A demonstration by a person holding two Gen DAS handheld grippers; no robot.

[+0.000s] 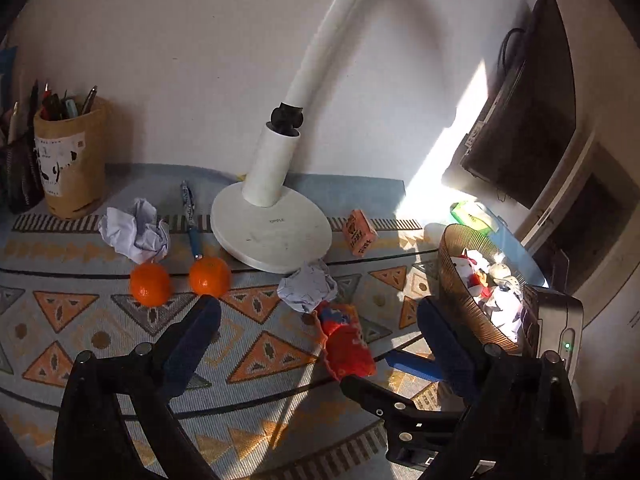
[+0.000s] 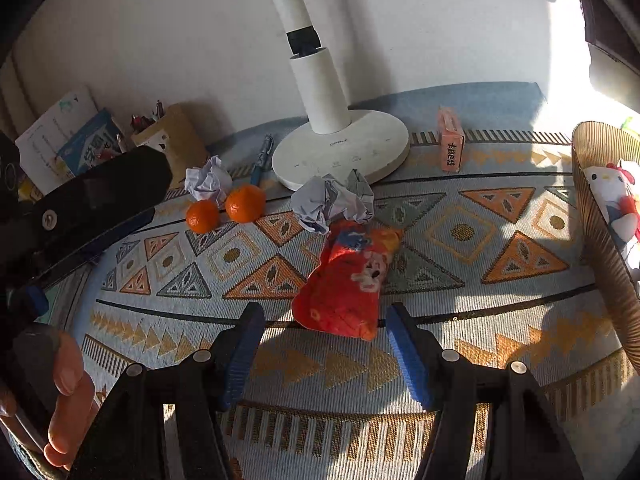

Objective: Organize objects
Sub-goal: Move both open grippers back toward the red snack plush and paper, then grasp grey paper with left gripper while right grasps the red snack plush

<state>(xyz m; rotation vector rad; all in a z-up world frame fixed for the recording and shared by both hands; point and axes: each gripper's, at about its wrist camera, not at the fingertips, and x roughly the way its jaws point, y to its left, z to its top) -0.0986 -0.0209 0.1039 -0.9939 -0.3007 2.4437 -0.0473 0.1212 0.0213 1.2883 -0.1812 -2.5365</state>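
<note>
My right gripper (image 2: 324, 314) stands open, and the near end of a red snack packet (image 2: 346, 280) lies between its fingertips, clear of both pads. My left gripper (image 1: 319, 306) is open wide above the mat with nothing in it. Its left fingertip is just in front of one of two oranges (image 1: 210, 276) (image 1: 150, 284). Two crumpled paper balls (image 1: 308, 286) (image 1: 134, 230) lie near the lamp base (image 1: 272, 232). A blue pen (image 1: 190, 212) and a small orange box (image 1: 359, 232) lie further back. The left wrist view shows the packet (image 1: 346, 344) with a blue pad (image 1: 412, 364) of the right gripper beside it.
A ribbed brown basket (image 1: 460, 280) with plush toys and paper stands at the right. A black device (image 1: 556, 320) sits behind it. A tan pen holder (image 1: 68, 160) and books (image 2: 60, 136) are at the back left. A hand (image 2: 66, 384) holds the left gripper's handle. A patterned mat (image 2: 460, 232) covers the table.
</note>
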